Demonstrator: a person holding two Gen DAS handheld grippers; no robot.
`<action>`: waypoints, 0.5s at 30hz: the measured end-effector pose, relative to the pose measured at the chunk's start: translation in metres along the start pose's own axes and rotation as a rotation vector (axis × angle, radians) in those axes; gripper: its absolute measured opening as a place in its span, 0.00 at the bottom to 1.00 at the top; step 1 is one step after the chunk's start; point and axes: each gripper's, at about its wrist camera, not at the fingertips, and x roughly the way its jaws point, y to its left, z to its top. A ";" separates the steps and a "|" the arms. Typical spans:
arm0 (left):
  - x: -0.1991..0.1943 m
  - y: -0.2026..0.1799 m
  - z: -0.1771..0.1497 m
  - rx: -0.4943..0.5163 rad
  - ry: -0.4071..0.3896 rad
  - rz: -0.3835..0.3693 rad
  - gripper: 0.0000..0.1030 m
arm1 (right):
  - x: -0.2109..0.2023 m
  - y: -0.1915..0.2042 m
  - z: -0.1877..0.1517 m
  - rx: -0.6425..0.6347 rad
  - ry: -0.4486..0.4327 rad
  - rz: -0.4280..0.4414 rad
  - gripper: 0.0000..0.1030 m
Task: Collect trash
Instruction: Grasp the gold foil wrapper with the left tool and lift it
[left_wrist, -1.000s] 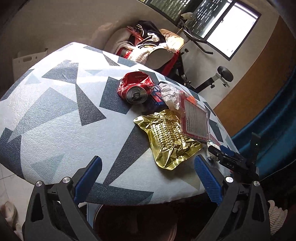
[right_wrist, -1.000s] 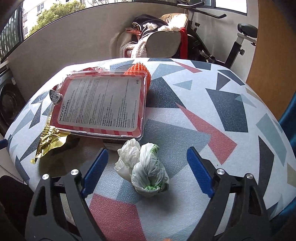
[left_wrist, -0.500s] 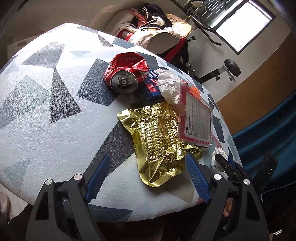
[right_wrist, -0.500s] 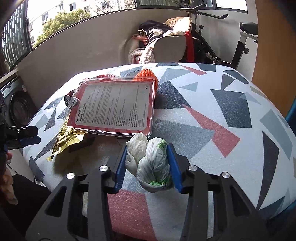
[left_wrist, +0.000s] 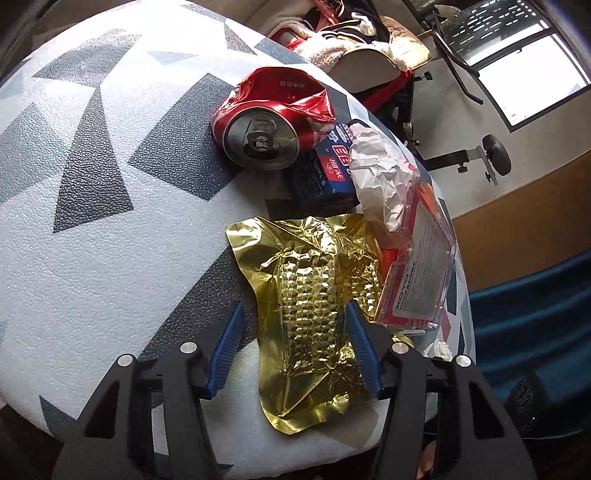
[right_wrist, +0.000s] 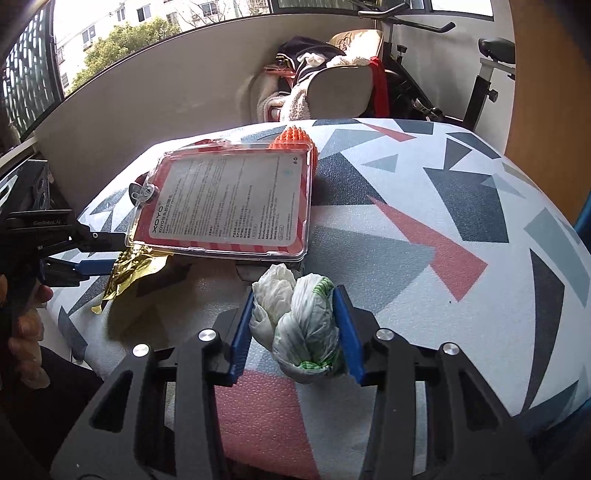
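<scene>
The right gripper (right_wrist: 297, 321) is clamped on a knotted white-and-green plastic bag wad (right_wrist: 301, 325), both blue pads pressed into its sides, at the near edge of the patterned table (right_wrist: 424, 206).

The left gripper (left_wrist: 293, 345) straddles the crinkled gold foil wrapper (left_wrist: 310, 295), which overhangs that same near edge. Its jaws stand apart, with the left pad clear of the foil and the right pad at or over the foil's edge, so it has not closed on it.

Only the left wrist view shows the crushed red can (left_wrist: 269, 122), the blue carton (left_wrist: 328, 170) and the crumpled white paper (left_wrist: 380, 177) farther in. There the clear blister pack (left_wrist: 417, 284) is seen edge-on. The right wrist view shows its printed back fully (right_wrist: 232, 206), lying partly over the foil (right_wrist: 136, 267), with an orange spiky piece (right_wrist: 295, 138) behind it, and the left gripper (right_wrist: 96, 251) reaching in from the left edge.
</scene>
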 end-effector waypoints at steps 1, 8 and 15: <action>0.001 -0.001 0.001 0.004 -0.005 0.009 0.53 | 0.000 0.000 0.000 0.000 0.001 0.001 0.43; 0.007 -0.018 -0.002 0.090 -0.037 0.093 0.59 | 0.003 0.001 -0.001 -0.005 0.007 0.006 0.43; 0.007 -0.023 -0.012 0.126 -0.076 0.141 0.61 | 0.004 0.002 -0.001 -0.009 0.012 0.010 0.43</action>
